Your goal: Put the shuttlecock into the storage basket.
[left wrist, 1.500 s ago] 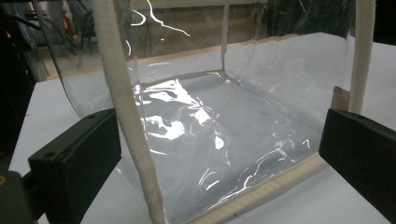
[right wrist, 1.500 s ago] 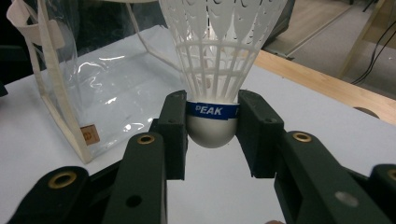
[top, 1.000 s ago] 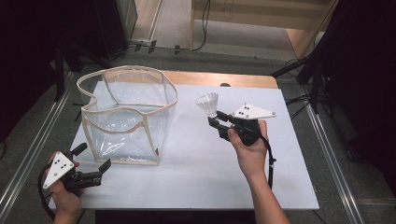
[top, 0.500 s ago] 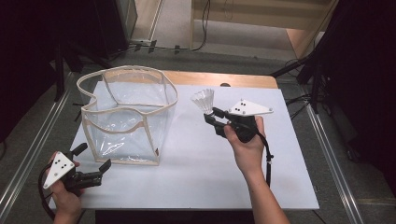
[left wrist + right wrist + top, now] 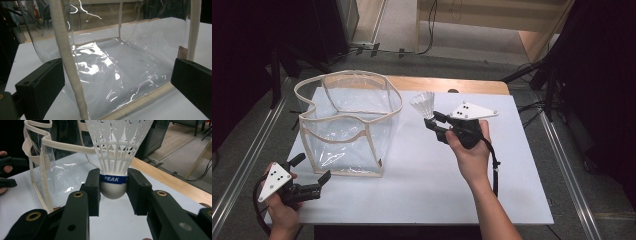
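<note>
A white shuttlecock (image 5: 423, 104) (image 5: 115, 157) with a blue band is held upright by its cork, my right gripper (image 5: 434, 123) (image 5: 113, 190) shut on it above the table, just right of the bag. The clear plastic bag (image 5: 347, 122) with cream edging stands open on the white table (image 5: 437, 175). My left gripper (image 5: 312, 176) rests open at the table's front left, pointing at the bag's near corner. In the left gripper view the bag's wall (image 5: 117, 70) lies between and beyond the two wide-apart jaws.
A wooden strip (image 5: 447, 85) runs along the table's far edge. Metal rails (image 5: 572, 170) flank the table on both sides. Dark stands and cables sit on the floor behind.
My right gripper has carried the shuttlecock leftward and slightly up, closer to the bag's rim. The left gripper has stayed where it was.
</note>
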Demonstrator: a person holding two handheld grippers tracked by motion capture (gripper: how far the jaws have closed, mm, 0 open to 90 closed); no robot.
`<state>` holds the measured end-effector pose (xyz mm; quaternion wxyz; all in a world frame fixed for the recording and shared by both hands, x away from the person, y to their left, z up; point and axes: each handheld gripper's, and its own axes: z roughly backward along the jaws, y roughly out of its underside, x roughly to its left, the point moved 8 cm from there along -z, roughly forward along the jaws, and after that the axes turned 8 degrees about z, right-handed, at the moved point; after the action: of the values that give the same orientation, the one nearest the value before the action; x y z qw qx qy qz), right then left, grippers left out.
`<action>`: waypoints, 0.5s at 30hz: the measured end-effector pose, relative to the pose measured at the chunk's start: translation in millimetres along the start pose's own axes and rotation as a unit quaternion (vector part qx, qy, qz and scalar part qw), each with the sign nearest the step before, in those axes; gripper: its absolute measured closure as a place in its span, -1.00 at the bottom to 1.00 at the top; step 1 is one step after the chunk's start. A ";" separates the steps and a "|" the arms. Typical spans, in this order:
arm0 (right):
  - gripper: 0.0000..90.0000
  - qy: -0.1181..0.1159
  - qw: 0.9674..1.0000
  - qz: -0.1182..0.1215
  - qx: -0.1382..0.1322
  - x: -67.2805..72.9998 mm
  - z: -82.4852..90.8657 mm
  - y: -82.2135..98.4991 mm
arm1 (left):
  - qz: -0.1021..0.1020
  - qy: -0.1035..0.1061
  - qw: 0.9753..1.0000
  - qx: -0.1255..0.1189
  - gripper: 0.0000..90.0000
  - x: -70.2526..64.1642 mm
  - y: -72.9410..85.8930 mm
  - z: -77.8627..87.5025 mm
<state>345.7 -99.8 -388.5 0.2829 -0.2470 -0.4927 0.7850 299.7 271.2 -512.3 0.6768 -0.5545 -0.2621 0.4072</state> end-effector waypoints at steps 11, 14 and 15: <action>0.38 -0.003 1.000 0.003 -0.006 3.1 -4.8 -7.4 | -0.002 0.000 1.000 0.001 -1.00 0.0 0.1 0.2; 0.38 -0.004 1.000 0.004 -0.007 3.7 -5.9 -9.0 | -0.001 0.001 1.000 0.001 -1.00 -0.1 0.1 0.0; 0.38 -0.005 1.000 0.003 -0.008 4.1 -6.2 -10.2 | -0.001 0.001 1.000 0.001 -1.00 -0.2 0.1 0.0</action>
<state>349.0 -89.4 -382.1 0.2762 -0.2473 -0.4992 0.7832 299.6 271.1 -512.4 0.6780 -0.5538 -0.2621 0.4062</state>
